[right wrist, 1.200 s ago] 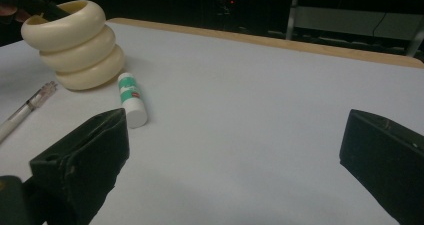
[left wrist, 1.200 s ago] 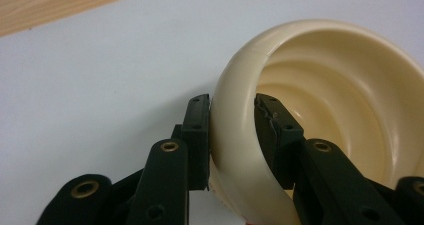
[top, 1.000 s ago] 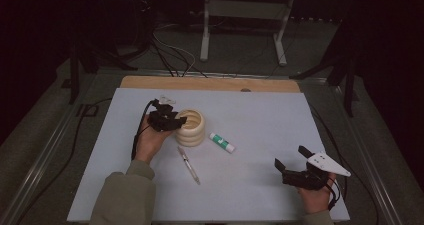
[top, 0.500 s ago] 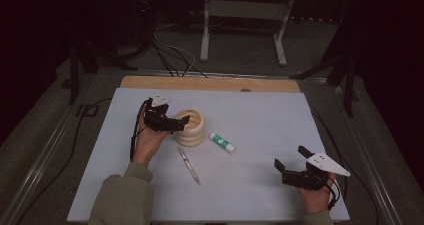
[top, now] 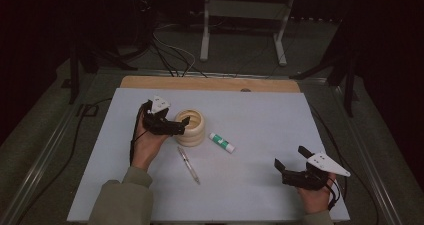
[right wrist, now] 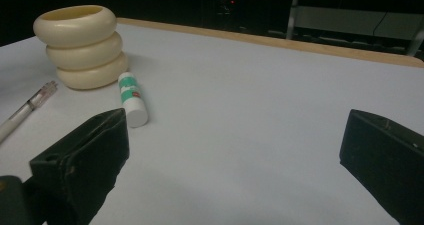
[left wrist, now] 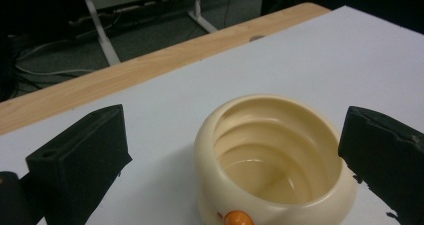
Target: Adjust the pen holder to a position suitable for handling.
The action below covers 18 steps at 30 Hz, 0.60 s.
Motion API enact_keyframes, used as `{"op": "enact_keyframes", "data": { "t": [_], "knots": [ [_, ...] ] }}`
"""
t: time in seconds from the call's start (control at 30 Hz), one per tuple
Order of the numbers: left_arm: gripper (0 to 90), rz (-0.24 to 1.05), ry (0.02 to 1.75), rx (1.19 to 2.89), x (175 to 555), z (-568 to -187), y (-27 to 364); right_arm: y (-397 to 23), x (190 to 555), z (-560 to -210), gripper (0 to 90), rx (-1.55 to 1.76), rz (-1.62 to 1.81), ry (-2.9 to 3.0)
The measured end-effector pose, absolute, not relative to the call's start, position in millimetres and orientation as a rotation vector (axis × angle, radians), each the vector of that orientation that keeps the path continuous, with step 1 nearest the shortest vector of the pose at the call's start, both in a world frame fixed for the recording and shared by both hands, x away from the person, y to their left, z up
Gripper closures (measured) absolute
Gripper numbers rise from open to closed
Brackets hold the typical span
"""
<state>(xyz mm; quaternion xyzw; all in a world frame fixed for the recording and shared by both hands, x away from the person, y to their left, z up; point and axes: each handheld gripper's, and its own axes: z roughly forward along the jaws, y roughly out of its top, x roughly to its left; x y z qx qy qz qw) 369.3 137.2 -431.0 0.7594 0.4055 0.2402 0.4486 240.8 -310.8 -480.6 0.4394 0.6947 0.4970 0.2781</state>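
On the white table sheet [top: 260, 125] lie one cream ribbed three-ring pot [top: 190, 127], one green-and-white glue stick [top: 221, 142] and one clear pen [top: 188, 164]. The left gripper [top: 181, 126] hangs jaws wide by the pot; the right gripper [top: 291, 161] gapes empty, well apart.

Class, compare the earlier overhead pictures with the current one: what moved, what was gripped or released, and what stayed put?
The left hand-held gripper drew back leftward from over the cream ringed pot, jaws open beside it, gripping nothing. The pot, pen, glue stick and open right hand-held gripper stayed put.
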Motion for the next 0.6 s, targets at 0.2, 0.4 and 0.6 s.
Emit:
{"op": "enact_keyframes", "data": {
  "t": [0.2, 0.4, 0.6],
  "knots": [
    [0.3, 0.577, 1.000, 1.849, 365, -428, 144, -311, 241, -481, 0.0, 1.180, 1.336, 1.863],
    [1.3, 0.558, 1.016, 1.803, 357, -424, 155, -311, 241, -480, 0.0, 1.180, 1.337, 1.863],
    [0.3, 0.582, 1.042, 1.802, 350, -420, 165, -311, 241, -481, 0.0, 1.183, 1.335, 1.863]
  ]
}}
